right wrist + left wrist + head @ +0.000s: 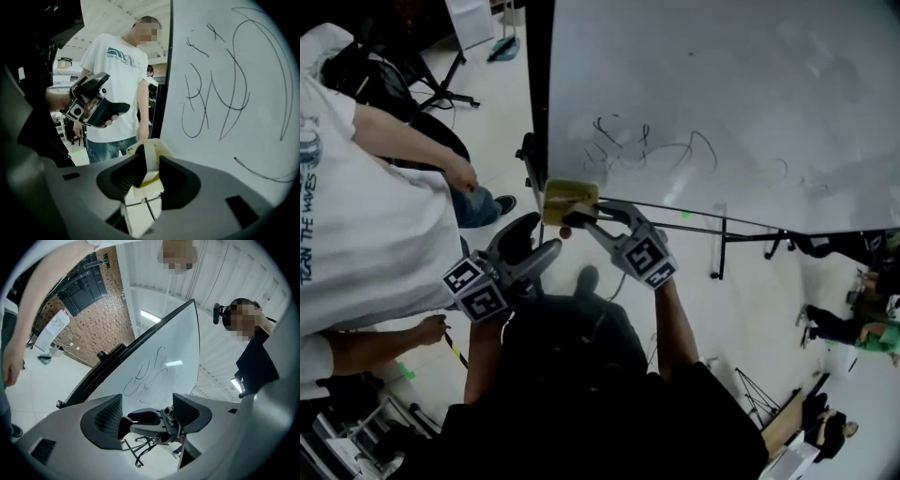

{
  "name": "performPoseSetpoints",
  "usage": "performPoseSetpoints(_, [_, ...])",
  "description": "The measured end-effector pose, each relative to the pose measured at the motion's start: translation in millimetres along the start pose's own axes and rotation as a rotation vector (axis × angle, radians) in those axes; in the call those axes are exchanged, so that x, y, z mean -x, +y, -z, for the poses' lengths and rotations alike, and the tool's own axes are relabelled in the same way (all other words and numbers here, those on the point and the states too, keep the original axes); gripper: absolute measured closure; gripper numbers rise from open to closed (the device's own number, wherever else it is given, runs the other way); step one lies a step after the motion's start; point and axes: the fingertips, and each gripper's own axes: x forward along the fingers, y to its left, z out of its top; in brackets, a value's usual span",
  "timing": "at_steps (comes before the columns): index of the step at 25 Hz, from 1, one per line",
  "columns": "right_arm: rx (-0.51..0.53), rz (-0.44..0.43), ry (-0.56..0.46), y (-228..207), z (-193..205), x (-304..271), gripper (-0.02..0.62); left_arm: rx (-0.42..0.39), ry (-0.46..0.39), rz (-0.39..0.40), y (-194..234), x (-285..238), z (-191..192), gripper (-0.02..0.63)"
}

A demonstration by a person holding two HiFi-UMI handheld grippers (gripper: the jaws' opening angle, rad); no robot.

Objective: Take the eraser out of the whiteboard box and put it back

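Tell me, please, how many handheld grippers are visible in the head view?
2. The left gripper, jaws apart and empty, is left of centre; the right gripper, by the whiteboard corner, is clamped on the eraser. None seems hidden.

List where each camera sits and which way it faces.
Head view: on the person's head, facing down at left gripper, right gripper, arms, whiteboard.
Left gripper view: on the left gripper, facing the whiteboard past its open fingers.
Right gripper view: on the right gripper, fingers shut on the eraser, facing a bystander and the left gripper.
Shared: all three show the whiteboard scribbles.
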Motion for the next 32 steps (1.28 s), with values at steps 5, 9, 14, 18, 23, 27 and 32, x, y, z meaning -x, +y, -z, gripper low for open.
performPoseSetpoints(5, [-0.083, 0.012, -0.087, -6, -15, 18, 0.44, -0.001, 0.001, 0.004, -2, -2, 0, 0.275])
performPoseSetpoints(9, [-0.163, 0.019, -0.173, -10, -31, 35, 0.442, -0.004, 0.005, 0.011, -4, -3, 0, 0.275])
performPoseSetpoints(14, [-0.2, 0.03, -0.249, -14, -46, 51, 0.442, -0.003, 0.011, 0.017, -4, -6, 2, 0.275])
performPoseSetpoints(18, [-0.226, 0.037, -0.313, -17, -61, 63, 0.442, -0.002, 0.008, 0.017, -6, -6, 0, 0.275])
performPoseSetpoints(23, [-0.26, 0.044, -0.402, -22, -80, 77, 0.443, -0.002, 0.006, 0.016, -6, -6, -1, 0.275])
performPoseSetpoints(27, [-0.285, 0.03, -0.461, -24, -89, 88, 0.443, -0.001, 0.006, 0.019, -8, -6, -2, 0.275])
performPoseSetpoints(32, [-0.33, 0.01, -0.565, -26, -105, 105, 0.443, -0.004, 0.01, 0.025, -11, -7, -2, 0.275])
